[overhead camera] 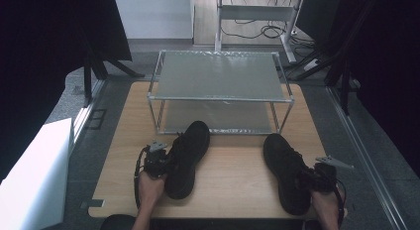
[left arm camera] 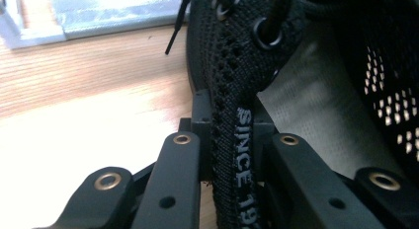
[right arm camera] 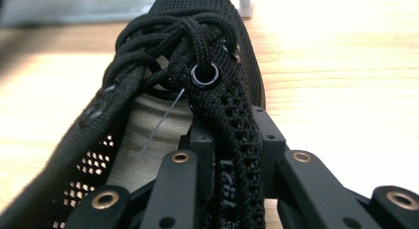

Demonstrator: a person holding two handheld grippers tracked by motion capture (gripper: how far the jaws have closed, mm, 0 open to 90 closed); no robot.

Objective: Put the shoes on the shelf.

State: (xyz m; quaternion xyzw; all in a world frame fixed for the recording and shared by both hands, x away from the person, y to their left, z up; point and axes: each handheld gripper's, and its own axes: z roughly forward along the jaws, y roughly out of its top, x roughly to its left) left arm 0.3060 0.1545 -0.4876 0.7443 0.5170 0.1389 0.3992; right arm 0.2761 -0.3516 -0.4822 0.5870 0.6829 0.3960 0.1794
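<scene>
Two black mesh lace-up shoes lie on the wooden table [overhead camera: 233, 190], toes pointing away from me. My left gripper [overhead camera: 166, 165] is shut on the left shoe [overhead camera: 187, 155], at the left side of its opening. In the left gripper view the jaws of that gripper [left arm camera: 231, 125] pinch the collar wall of the left shoe [left arm camera: 232, 51], printed with white lettering. My right gripper [overhead camera: 308, 179] is shut on the right shoe [overhead camera: 283, 163]. In the right gripper view that gripper [right arm camera: 232, 133] clamps the right-hand wall of the right shoe [right arm camera: 197, 36] just behind a lace eyelet.
A two-tier metal rack [overhead camera: 218, 98] with grey shelves stands at the back of the table, just beyond the shoe toes. A white box [overhead camera: 34, 175] sits off the table's left side. Dark stands and cables lie on the floor behind.
</scene>
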